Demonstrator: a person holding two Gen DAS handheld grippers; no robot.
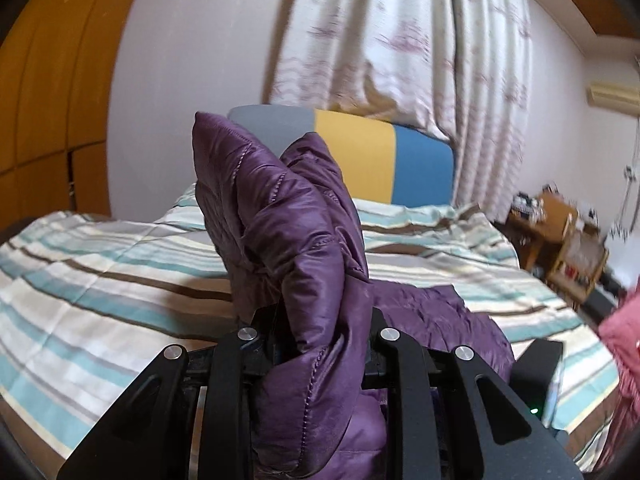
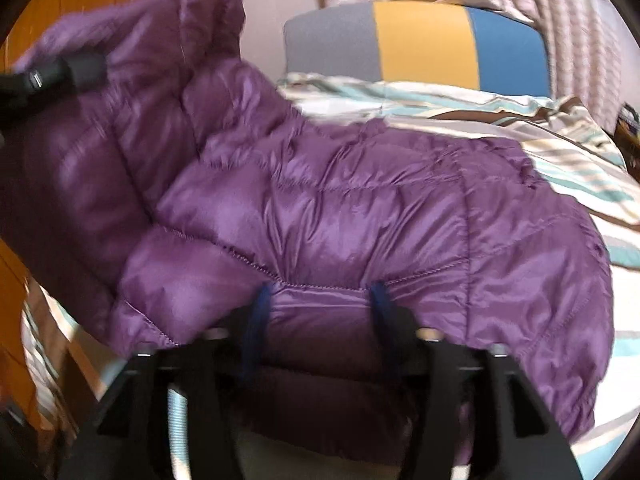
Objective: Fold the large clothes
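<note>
Bedding carries everything: we work on a bed [image 1: 100,264] whose cover is striped in teal, cream and brown, flat and soft enough to spread a big garment. Behind it, at twelve o'clock in both views, stands a padded headboard [image 2: 420,40] in grey, yellow and blue blocks, with a pale patterned curtain [image 1: 400,40] above.

On the cover lies our purple puffer jacket [image 2: 360,208], glossy, quilted in stitched channels and puffy, so it springs back and needs firm holds. Our left gripper [image 1: 320,344] has its jaws pinched tight on a bunched flap of it, raised upright so that side can, we judge, swing over the body. In the right view that lifted flap fills the ten o'clock area.

Our right gripper [image 2: 316,308] sits at six o'clock over the near edge, blue-padded jaws standing wide with a quilted panel between them; whether they press it we cannot tell.
</note>
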